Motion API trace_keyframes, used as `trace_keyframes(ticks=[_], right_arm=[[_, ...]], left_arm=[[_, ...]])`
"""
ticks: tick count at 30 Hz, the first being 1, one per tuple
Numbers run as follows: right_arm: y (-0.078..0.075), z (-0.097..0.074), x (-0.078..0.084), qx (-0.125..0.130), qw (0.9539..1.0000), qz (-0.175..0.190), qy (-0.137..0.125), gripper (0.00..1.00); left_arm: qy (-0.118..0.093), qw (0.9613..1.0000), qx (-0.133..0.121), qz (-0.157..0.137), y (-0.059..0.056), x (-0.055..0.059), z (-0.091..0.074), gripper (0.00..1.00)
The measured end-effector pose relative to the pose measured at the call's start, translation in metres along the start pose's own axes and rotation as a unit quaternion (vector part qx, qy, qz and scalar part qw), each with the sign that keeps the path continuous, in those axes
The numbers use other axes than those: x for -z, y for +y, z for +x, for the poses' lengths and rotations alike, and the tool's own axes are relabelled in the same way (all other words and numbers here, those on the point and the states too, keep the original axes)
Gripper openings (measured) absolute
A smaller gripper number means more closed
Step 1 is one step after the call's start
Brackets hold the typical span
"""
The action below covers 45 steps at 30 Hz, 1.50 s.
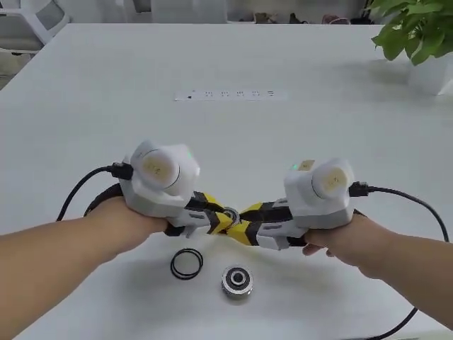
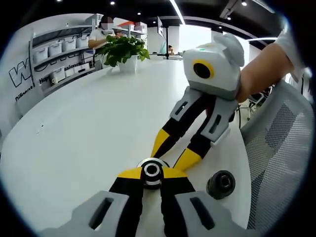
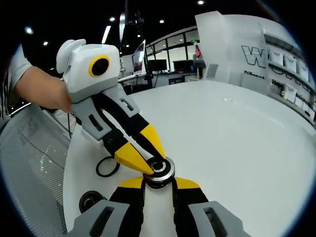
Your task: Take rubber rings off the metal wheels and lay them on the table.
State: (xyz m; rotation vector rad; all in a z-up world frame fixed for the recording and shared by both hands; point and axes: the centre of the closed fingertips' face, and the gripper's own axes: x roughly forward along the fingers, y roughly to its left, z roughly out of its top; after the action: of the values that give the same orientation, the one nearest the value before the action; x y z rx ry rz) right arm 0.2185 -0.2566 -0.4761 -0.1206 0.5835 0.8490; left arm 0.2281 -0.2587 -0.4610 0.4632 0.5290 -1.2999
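Left tool (image 2: 150, 174) pinching metal wheel (image 2: 151, 170), right tool (image 3: 159, 181) clamped on it from opposite side, likely bracing it for stripping. Loose rubber ring (image 1: 186, 263) on surface (image 1: 226, 142) beneath both tools.

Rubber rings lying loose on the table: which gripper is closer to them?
Left. The left gripper reaches over the table just beyond the rubber rings; the right gripper comes in from the far side, meeting it at the metal wheel both clamp.

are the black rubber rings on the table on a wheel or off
Off: the rubber rings lie flat on the table as bare loops, tabletop showing through, beside the loose metal wheel, not around it.
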Motion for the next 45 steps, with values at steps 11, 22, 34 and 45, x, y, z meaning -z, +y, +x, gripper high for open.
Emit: trace_keyframes(ticks=[11,22,34,45], right_arm=[[0.000,-0.005,0.005,-0.001,1.0000,0.008,0.002,0.08],[-0.004,-0.008,0.008,0.010,0.9988,0.048,0.005,0.00],[-0.013,-0.010,0.005,0.023,0.9936,0.110,-0.009,0.00],[-0.017,-0.012,-0.004,0.026,0.9855,0.164,-0.034,0.00]], left_arm=[[0.000,1.0000,-0.002,-0.003,0.000,0.000,0.000,0.07],[0.001,1.0000,-0.006,-0.003,0.000,0.001,0.000,0.07],[0.005,0.9999,-0.011,-0.005,-0.001,0.001,0.000,0.07],[0.007,0.9998,-0.019,-0.008,0.000,0.000,0.000,0.07]])
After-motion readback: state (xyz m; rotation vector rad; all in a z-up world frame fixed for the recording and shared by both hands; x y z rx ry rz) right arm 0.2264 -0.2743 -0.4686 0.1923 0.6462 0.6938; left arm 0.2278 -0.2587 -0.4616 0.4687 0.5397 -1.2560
